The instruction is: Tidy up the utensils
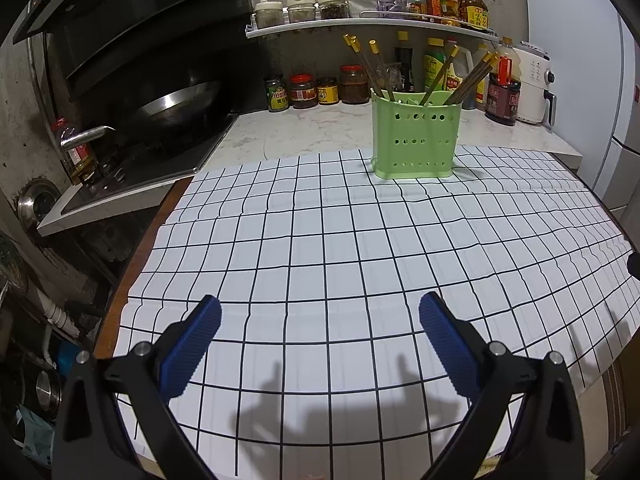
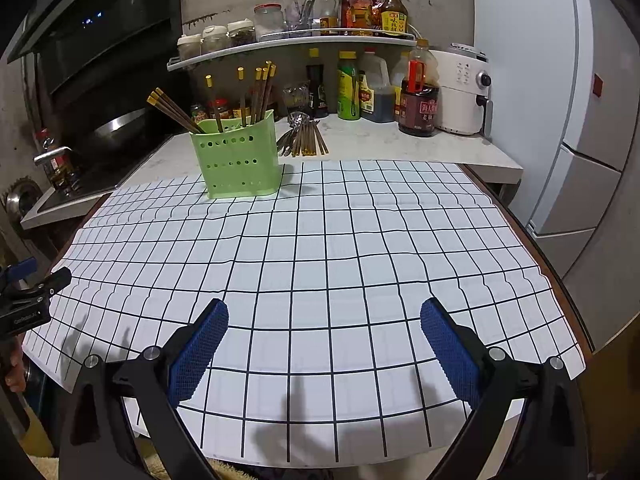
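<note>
a: and we're live over the grid cloth (image 2: 320, 264). left gripper (image 1: 320, 336) hangs above the near edge, blue pads spread wide, nothing between them.

b: same on the right gripper (image 2: 324, 336), jaws far apart and empty, low over the cloth.

a: look at the far edge: a pale green holder (image 2: 238, 156), upright, rows of round holes in its wall.

b: chopsticks (image 2: 256, 96) stand in it, dark brown with gold tips, fanning out left and right.

a: and behind the holder, on the white counter (image 2: 360, 140), a loose bundle of chopsticks and spoons (image 2: 302, 138) lying flat.
</note>
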Tool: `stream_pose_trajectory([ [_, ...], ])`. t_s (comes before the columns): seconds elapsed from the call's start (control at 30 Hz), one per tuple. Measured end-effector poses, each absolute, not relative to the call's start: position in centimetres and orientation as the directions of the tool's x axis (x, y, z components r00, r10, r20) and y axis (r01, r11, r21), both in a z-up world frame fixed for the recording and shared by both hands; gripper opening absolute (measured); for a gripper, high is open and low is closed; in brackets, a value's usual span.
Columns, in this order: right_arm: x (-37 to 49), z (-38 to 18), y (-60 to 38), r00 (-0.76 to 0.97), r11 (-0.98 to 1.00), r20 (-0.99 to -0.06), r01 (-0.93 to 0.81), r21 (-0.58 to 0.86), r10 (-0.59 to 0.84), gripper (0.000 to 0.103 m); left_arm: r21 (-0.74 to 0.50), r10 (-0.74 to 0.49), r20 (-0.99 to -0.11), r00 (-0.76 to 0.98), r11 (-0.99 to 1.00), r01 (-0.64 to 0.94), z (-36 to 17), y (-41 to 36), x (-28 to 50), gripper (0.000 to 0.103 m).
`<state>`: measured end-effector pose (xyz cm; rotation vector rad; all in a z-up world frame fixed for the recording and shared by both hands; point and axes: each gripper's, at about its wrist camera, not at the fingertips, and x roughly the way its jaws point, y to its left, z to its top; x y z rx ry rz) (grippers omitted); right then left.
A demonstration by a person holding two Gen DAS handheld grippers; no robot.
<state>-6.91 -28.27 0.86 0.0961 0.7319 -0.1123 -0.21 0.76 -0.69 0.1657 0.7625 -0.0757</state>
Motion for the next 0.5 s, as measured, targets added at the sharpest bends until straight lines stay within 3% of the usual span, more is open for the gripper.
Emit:
stream_pose_trajectory([
  [0.23,-6.4,0.3,-28.3,0.728,0.989,-0.682,0.14,0.052,-0.068,0.096,0.108,-0.024,-0.687,0.726,0.985,0.134,-1.0,0.8,0.2,0.097],
  [0.5,-2.7,-1.4,-30.7,0.7,0.987,-0.707,0.158,0.017,-0.1,0.096,0.101,0.001,-0.762,0.648,0.988,0.118,-3.7,1.5,4.8,0.097],
])
